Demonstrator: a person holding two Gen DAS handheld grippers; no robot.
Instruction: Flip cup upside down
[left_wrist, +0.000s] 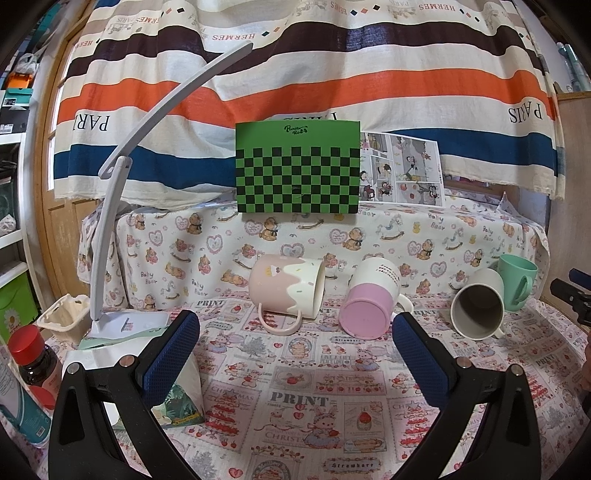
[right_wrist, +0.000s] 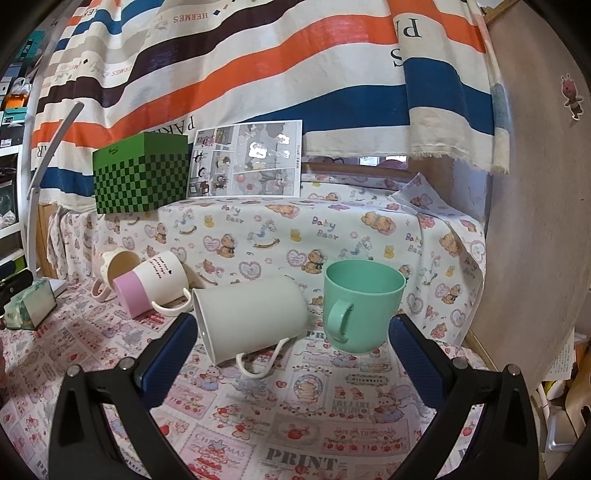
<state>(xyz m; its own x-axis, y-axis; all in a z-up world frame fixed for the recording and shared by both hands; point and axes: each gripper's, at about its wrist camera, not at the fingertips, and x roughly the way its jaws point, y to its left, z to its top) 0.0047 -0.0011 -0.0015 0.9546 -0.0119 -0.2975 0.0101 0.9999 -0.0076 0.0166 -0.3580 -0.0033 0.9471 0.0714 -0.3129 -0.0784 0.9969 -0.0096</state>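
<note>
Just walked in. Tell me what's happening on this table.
Both handheld grippers, left gripper and right gripper, hover open and empty over the patterned tablecloth. Three mugs lie on their sides: a pink drip mug, a pink-and-white mug and a white mug. The green cup stands upright. Nothing is flipped upside down yet.

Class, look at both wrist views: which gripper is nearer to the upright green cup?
Right. The right gripper sits open just before the green cup; the left gripper faces the pink mugs, with that cup far to its right.
</note>
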